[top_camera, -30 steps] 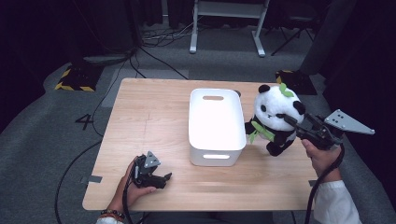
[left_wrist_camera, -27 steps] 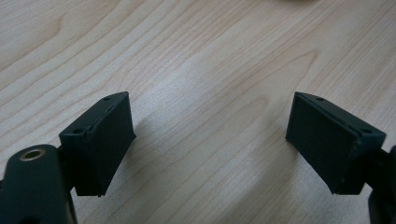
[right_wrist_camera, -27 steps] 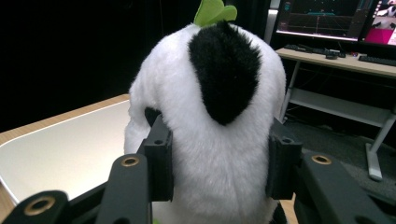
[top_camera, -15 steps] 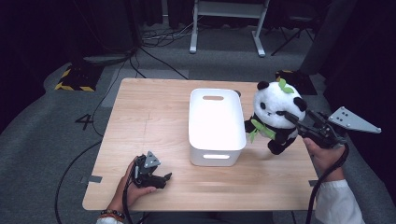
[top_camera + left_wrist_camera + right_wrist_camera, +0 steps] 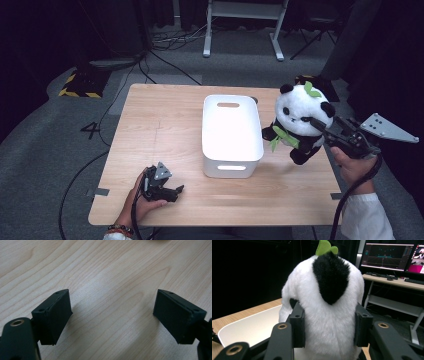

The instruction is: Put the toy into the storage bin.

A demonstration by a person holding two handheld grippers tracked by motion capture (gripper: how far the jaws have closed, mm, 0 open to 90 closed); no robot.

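Note:
A black-and-white plush panda with a green leaf on its head hangs in the air just right of the white bin. My right gripper is shut on the panda's head, and in the right gripper view its pads squeeze the white fur from both sides. My left gripper rests in a hand near the table's front left edge. Its jaws stand open over bare wood, with nothing between them.
The white bin sits mid-table, long side running away from me, with handle slots at both ends. The wooden table has bare room on its left half. A desk with lit monitors stands behind the panda.
The right gripper has carried the panda slightly up and toward the bin. The left gripper has stayed in place.

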